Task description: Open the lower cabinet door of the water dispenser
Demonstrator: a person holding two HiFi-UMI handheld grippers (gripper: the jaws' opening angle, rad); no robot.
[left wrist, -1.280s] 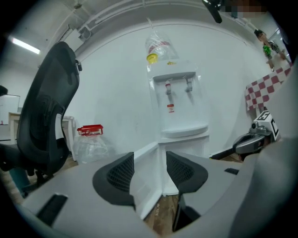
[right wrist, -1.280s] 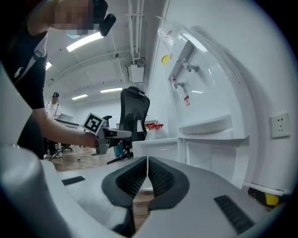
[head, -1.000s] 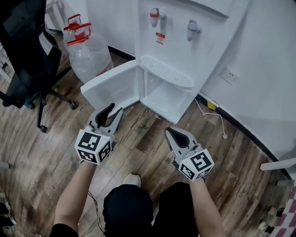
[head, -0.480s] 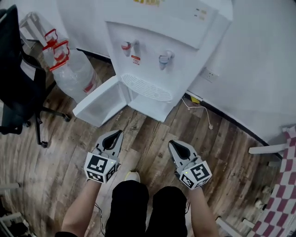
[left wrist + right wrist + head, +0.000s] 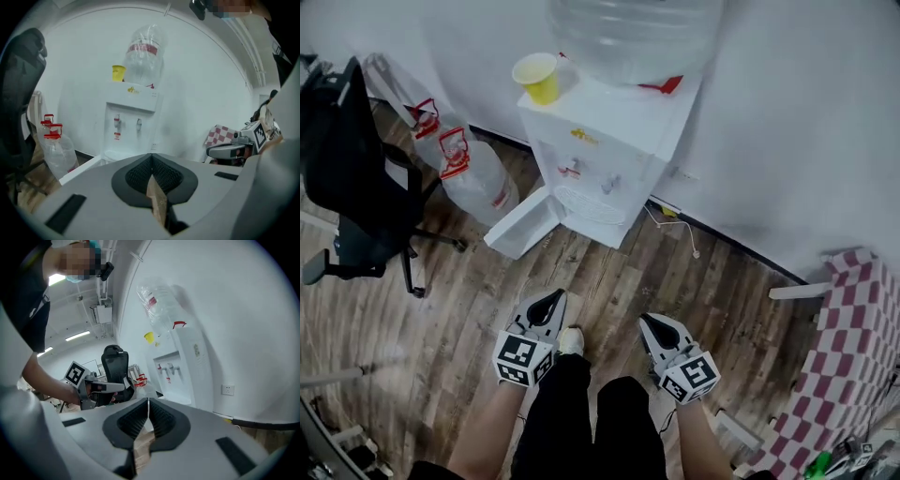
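Observation:
The white water dispenser [image 5: 605,155] stands against the wall with its lower cabinet door [image 5: 522,223] swung open to the left over the wooden floor. Both grippers hang well back from it, above the person's legs, and touch nothing. My left gripper [image 5: 551,301] is shut with nothing between its jaws. My right gripper [image 5: 648,322] is shut and empty too. In the left gripper view the dispenser [image 5: 130,123] and its open door [image 5: 83,167] lie far beyond the closed left gripper [image 5: 151,157]. The right gripper view shows the right gripper [image 5: 148,401] closed, with the dispenser [image 5: 180,366] far off.
A black office chair [image 5: 356,187] stands at the left. Two empty jugs with red handles [image 5: 473,178] lean by the open door. A yellow cup [image 5: 536,77] and a large bottle [image 5: 633,37] sit on the dispenser. A red-checked cloth [image 5: 853,347] is at the right.
Both grippers have risen and drawn back from the dispenser, which now looks smaller and farther away. The left jaws, open a second ago, have closed on nothing.

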